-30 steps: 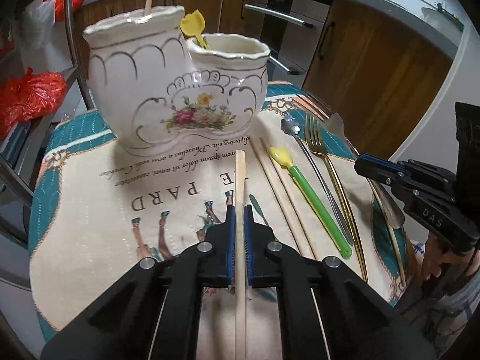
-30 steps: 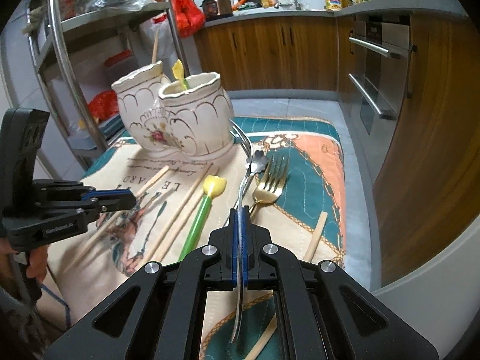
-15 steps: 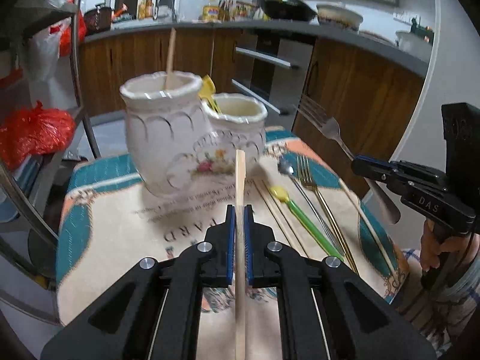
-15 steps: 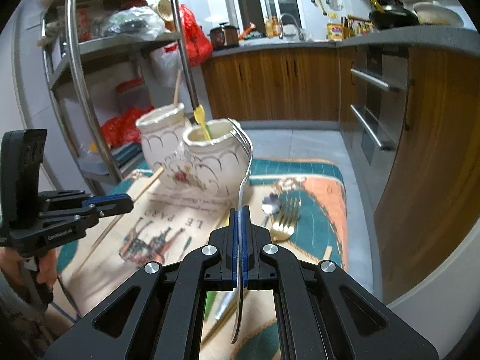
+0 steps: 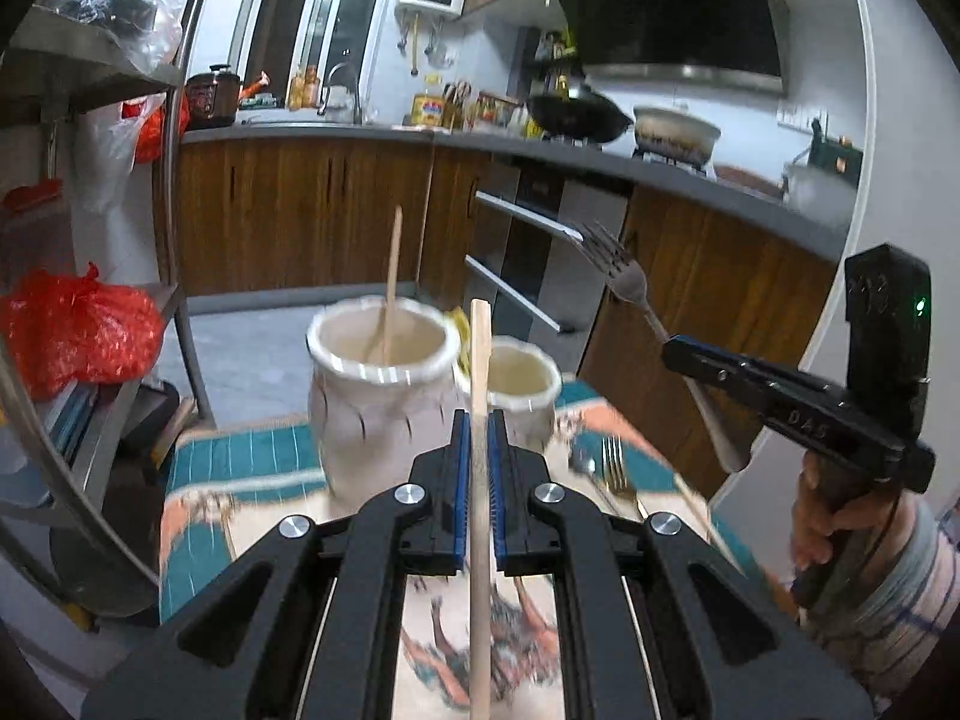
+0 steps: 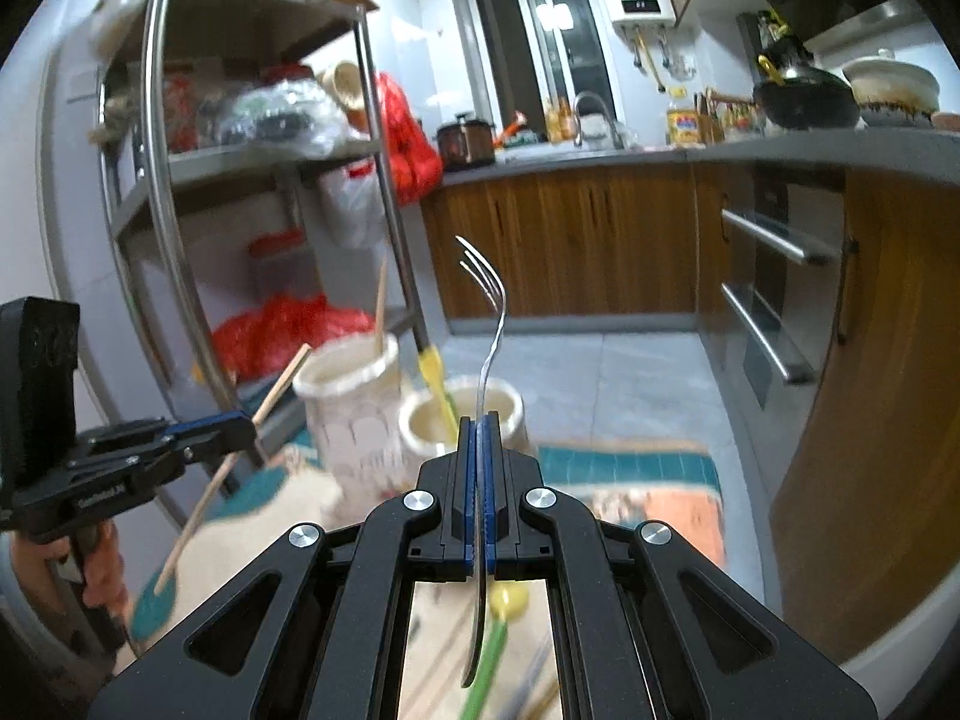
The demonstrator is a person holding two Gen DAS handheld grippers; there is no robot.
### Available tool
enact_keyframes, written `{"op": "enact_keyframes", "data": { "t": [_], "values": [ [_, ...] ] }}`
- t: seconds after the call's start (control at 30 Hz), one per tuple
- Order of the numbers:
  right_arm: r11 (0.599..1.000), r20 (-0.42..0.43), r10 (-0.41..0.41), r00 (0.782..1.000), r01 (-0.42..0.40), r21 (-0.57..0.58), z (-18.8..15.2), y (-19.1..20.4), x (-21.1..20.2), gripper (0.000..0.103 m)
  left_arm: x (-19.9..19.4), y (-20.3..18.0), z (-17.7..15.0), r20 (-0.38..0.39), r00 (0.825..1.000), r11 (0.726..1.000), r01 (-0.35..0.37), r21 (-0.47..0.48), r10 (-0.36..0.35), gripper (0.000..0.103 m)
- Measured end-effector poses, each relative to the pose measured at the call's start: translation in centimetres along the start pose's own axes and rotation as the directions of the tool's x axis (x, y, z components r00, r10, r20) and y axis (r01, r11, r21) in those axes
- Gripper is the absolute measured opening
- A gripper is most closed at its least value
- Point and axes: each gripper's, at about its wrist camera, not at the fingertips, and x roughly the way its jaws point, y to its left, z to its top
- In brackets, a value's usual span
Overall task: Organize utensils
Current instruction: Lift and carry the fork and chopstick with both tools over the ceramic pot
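Chopstick point(image 5: 480, 480), light and stiff, sits clenched mid-shaft in left gripper point(image 5: 479, 450); right gripper point(image 6: 478, 462), at three o'clock, pinches slippery steel fork point(image 6: 489, 324) mid-handle.

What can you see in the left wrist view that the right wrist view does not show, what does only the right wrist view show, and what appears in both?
Only the left wrist view shows a gold fork lying on the printed mat.

Only the right wrist view shows a green-handled yellow spoon lying below the gripper.

Both show the white ceramic double holder, the left gripper shut on a chopstick, and the right gripper shut on a silver fork.
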Motion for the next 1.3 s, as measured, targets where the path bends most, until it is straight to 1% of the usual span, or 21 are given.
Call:
{"op": "enact_keyframes", "data": {
  "t": [0.13,0.23,0.4,0.6,0.67,0.77,0.83,0.93,1.07,1.13,1.3],
  "values": [
    [1.000,0.026,0.023,0.999,-0.023,0.019,1.8,-0.2,1.6,0.003,0.2,0.8,2.5,0.041,0.999,1.000,0.013,-0.007,-0.013,0.006],
    [0.998,0.048,0.044,0.998,-0.046,0.045,2.9,-0.6,2.8,0.003,0.6,1.3,4.7,0.093,0.996,1.000,-0.008,-0.001,0.008,0.006],
    [0.986,0.060,0.101,0.993,-0.108,0.126,4.7,-1.3,5.7,0.003,2.2,2.8,7.8,0.164,0.986,0.998,-0.012,-0.061,0.022,0.006],
    [0.981,0.119,0.109,0.987,-0.126,0.150,5.1,-1.2,7.5,0.003,4.5,3.9,9.9,0.227,0.973,0.993,-0.017,-0.120,0.044,0.006],
    [0.978,0.139,0.107,0.984,-0.129,0.162,5.1,-1.5,8.1,0.003,5.0,4.0,10.2,0.243,0.968,0.992,-0.030,-0.122,0.059,0.006],
    [0.976,0.153,0.104,0.983,-0.131,0.176,4.8,-1.9,9.2,0.003,6.0,3.9,10.1,0.275,0.956,0.991,-0.076,-0.109,0.103,0.006],
    [0.975,0.148,0.097,0.984,-0.123,0.184,4.4,-2.1,10.1,0.003,6.6,4.0,10.0,0.297,0.949,0.991,-0.082,-0.109,0.111,0.006],
    [0.976,0.141,0.082,0.987,-0.108,0.187,3.8,-2.2,11.1,0.003,7.3,4.5,9.8,0.331,0.932,0.986,-0.109,-0.125,0.145,0.006],
    [0.987,0.127,0.057,0.990,-0.075,0.141,2.9,-1.6,12.3,0.003,8.0,5.1,9.3,0.360,0.916,0.980,-0.133,-0.150,0.179,0.006],
    [0.989,0.126,0.053,0.991,-0.070,0.130,2.6,-1.3,12.6,0.003,8.4,5.3,9.2,0.355,0.916,0.978,-0.139,-0.153,0.185,0.006],
    [0.993,0.094,0.036,0.995,-0.046,0.111,2.1,-1.2,12.9,0.003,8.7,5.1,8.0,0.320,0.930,0.980,-0.146,-0.135,0.183,0.006]
  ]
}}
